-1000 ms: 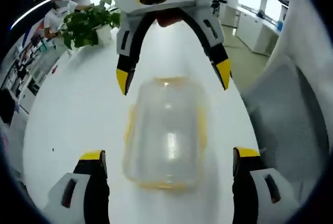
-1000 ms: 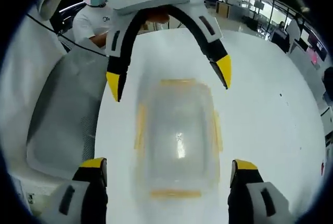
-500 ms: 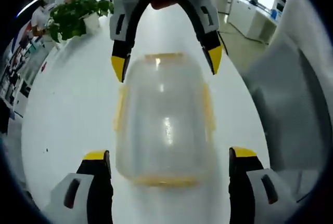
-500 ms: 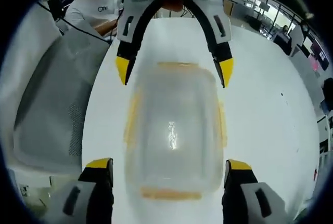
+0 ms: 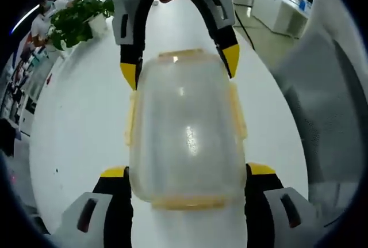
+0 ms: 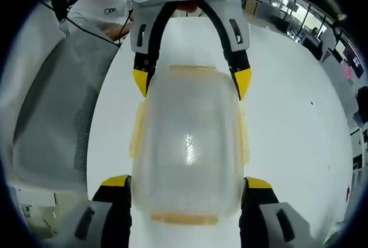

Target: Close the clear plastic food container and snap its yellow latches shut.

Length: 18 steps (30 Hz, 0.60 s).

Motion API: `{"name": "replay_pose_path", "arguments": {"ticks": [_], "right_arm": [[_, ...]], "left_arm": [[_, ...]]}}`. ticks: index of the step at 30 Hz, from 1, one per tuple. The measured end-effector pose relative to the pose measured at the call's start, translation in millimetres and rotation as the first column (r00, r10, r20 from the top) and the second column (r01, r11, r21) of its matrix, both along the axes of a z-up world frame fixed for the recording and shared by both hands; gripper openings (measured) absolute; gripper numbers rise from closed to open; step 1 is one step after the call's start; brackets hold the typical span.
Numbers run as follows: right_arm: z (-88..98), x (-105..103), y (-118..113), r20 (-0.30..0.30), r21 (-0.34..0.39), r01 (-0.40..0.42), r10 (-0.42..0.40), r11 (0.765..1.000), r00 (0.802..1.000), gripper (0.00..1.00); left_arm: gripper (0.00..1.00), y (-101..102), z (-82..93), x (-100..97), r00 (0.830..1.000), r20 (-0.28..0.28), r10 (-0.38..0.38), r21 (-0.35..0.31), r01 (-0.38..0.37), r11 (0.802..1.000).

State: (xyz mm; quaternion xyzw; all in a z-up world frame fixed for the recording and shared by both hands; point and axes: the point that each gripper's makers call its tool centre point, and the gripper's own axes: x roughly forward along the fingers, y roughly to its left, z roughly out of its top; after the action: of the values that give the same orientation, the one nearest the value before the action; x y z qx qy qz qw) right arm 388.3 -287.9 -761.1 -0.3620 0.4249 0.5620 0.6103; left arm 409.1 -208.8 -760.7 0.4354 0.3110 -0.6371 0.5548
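We bracket the clear container [image 5: 185, 136] on the white counter [image 5: 75, 127], both hand-held grippers [image 5: 184, 173] [image 6: 185, 183] spread wide; pressing its yellow latches [image 6: 137, 130] comes next.

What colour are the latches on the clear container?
Yellow. The latches run along the container edges, clearest in the right gripper view.

White table [image 5: 75, 127] carries clear lidded container [image 5: 184, 133]; potted plant [image 5: 77, 18] at far end.
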Motion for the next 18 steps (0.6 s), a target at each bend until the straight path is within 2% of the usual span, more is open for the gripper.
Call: {"name": "replay_pose_path", "arguments": {"ticks": [8,18], "right_arm": [[-0.7,2,12,0.002,-0.004,-0.024,0.024,1.000,1.000,0.77],[-0.4,4,59,0.008,0.017,-0.065,0.065,0.998,0.998,0.77]], "left_arm": [[0.79,13,-0.1,-0.6,1.000,-0.003,0.026,-0.011,-0.026,1.000],[0.79,59,-1.9,-0.9,0.998,-0.001,0.062,0.003,-0.062,0.998]]}}
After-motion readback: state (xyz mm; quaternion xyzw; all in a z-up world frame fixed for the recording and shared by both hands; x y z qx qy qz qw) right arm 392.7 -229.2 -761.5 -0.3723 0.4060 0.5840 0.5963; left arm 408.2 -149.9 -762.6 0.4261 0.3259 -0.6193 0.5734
